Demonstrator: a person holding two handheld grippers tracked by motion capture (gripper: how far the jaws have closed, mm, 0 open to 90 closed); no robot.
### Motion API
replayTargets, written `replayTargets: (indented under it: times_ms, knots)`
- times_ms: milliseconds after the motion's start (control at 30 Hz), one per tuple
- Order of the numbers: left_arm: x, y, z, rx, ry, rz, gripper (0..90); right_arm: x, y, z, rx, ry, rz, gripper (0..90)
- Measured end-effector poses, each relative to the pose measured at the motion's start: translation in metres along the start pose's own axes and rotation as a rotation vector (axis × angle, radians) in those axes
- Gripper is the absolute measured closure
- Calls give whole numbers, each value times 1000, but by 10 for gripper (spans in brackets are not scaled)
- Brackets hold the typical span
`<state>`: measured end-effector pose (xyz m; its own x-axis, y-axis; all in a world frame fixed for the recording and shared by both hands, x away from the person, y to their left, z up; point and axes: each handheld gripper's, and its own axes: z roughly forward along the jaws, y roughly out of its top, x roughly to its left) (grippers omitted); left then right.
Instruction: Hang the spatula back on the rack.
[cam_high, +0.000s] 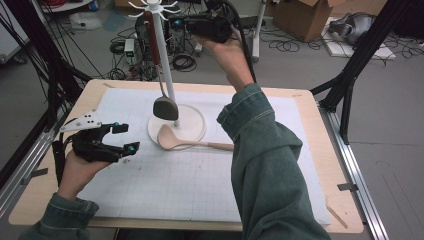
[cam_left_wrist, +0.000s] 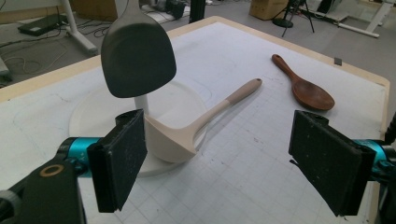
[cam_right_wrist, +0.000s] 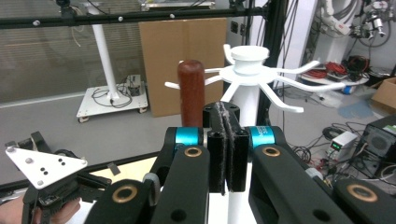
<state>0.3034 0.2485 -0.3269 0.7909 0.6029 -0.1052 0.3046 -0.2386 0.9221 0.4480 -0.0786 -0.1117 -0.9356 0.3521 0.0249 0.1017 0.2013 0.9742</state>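
Hand-held gripper (cam_right_wrist: 226, 140) just beside hanging spatula (cam_right_wrist: 191, 93).

dark wooden spoon (cam_left_wrist: 303, 86), cardboard box (cam_high: 305, 15)

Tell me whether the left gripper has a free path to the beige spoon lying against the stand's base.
Probably yes: the left gripper is open, the beige spoon lies just ahead, and only bare mat lies between.

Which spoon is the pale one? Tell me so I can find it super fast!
Look at the white rack standing on its round white base in the middle of the table. The pale spoon lies flat with its bowl on that base. It is cream-coloured, while the spatula hanging above it is dark grey and the brown spoon lies farther away.
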Motion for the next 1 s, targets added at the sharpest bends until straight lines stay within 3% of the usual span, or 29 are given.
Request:
replayTargets:
  times_ms: [1000]
  knots:
    - [-1,1,-2,-7,5,4,197,21,4,26,20,32,-32,899]
